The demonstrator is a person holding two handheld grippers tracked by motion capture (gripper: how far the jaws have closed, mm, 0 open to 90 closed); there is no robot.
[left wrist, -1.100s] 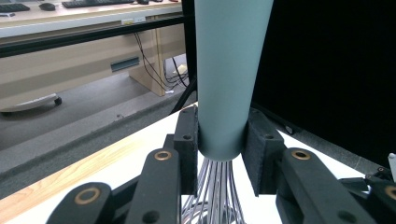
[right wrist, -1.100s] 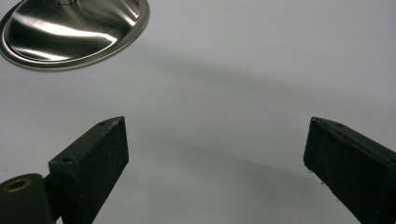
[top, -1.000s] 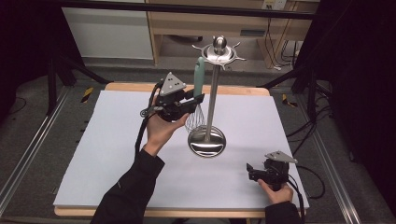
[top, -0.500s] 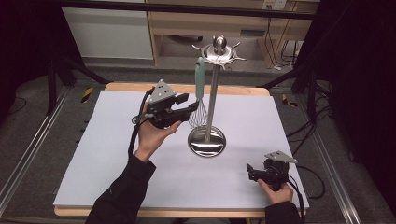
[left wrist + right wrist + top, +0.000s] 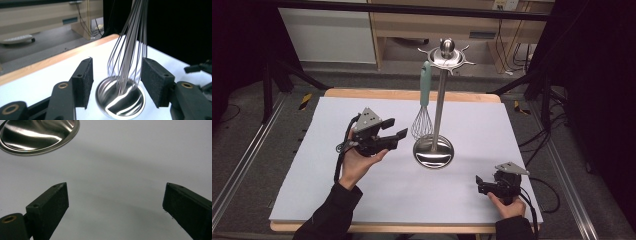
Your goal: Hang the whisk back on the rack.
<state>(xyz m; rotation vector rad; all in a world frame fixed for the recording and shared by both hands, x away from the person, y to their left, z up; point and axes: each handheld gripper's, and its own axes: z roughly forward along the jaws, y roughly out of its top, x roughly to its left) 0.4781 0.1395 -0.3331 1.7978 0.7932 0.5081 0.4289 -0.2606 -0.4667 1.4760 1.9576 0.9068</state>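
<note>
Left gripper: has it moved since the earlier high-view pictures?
Yes. The left gripper has drawn back from the whisk on the stand, leftward and toward the table's near edge; its jaws have just been opening, with nothing between them.

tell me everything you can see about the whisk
The whisk has a pale green handle and a balloon of thin, shiny metal wires. It hangs upright, wires down, from a hook on the steel stand, beside the pole and above the round base. Nothing grips it: the left gripper sits off to its side, jaws apart. In the left gripper view the wires show beyond those jaws.
</note>
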